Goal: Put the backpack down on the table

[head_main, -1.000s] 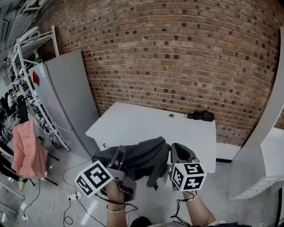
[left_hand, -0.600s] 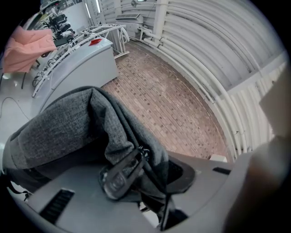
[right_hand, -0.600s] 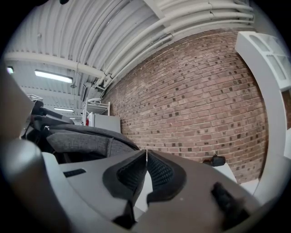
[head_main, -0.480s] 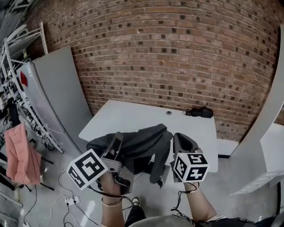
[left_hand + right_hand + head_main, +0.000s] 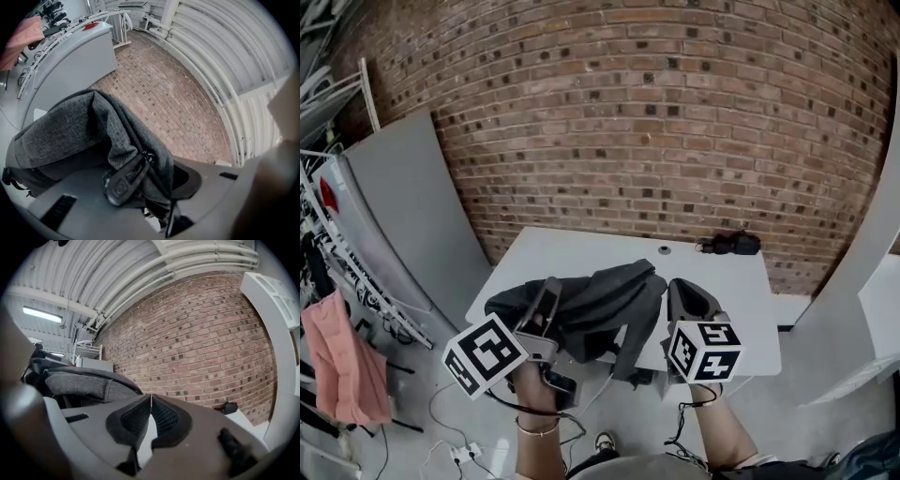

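Note:
A dark grey backpack [image 5: 600, 305] hangs over the near edge of the white table [image 5: 712, 281]. My left gripper [image 5: 548, 295] is shut on its top fabric. In the left gripper view the grey cloth [image 5: 70, 131] and a black zipper pull [image 5: 124, 183] sit bunched between the jaws of that gripper [image 5: 154, 187]. My right gripper [image 5: 680, 295] is just right of the backpack's dangling strap. In the right gripper view the pads of the right gripper [image 5: 151, 399] meet at the tips with nothing between them, and the backpack [image 5: 79, 383] lies to the left.
A black pouch [image 5: 731, 244] and a small round grommet [image 5: 664, 249] lie at the table's far side by the brick wall [image 5: 656, 112]. A grey panel [image 5: 403, 216], a cable rack [image 5: 328, 244] and a pink garment [image 5: 337, 361] stand left. A white cabinet [image 5: 881, 309] is at the right.
Both grippers and the backpack have moved forward toward the table. The backpack, earlier short of the table's edge, now hangs over it.

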Demonstrator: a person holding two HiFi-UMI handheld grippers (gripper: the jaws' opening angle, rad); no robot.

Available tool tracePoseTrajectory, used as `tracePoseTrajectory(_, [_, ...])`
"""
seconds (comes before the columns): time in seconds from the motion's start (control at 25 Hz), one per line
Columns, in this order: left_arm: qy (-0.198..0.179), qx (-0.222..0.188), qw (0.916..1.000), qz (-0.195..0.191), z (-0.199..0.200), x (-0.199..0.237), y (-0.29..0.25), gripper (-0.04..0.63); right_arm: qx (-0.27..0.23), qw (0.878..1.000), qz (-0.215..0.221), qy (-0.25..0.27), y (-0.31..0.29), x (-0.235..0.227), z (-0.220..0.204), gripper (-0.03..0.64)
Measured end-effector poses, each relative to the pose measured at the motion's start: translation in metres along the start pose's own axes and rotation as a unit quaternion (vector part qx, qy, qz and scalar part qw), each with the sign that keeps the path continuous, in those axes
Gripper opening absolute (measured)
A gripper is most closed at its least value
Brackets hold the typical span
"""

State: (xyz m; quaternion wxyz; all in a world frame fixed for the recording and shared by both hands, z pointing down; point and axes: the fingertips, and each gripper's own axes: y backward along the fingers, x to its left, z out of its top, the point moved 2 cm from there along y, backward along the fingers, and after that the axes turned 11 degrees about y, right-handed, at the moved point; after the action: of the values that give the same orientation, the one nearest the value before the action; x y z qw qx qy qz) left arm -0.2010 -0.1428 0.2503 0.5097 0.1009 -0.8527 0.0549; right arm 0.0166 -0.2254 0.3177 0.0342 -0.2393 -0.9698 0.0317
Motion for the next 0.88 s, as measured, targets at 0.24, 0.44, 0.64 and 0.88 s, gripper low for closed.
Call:
tracePoseTrajectory(0.24, [-0.003, 0.018, 0.9998, -0.008, 0.04, 0.021, -0.04, 0.115, -0.002, 1.0, -0.023, -0.003, -0.05, 0.009, 0.006, 0.031])
tracePoseTrajectory(0.44, [-0.005, 0.045, 0.9988, -0.016, 0.06, 0.035, -0.075, 0.115, 0.001, 0.999, -0.051, -0.008, -0.078, 0.008, 0.008, 0.031])
tracePoseTrajectory(0.64, [-0.007, 0.066, 0.9975, -0.023, 0.069, 0.043, -0.11, 0.115, 0.018, 0.997, -0.077, -0.003, -0.098, -0.002, 0.004, 0.031])
tracePoseTrajectory(0.88, [-0.007, 0.083, 0.996, -0.03, 0.07, 0.057, -0.153, 0.115, 0.03, 0.995, -0.093, 0.003, -0.131, -0.021, -0.004, 0.031])
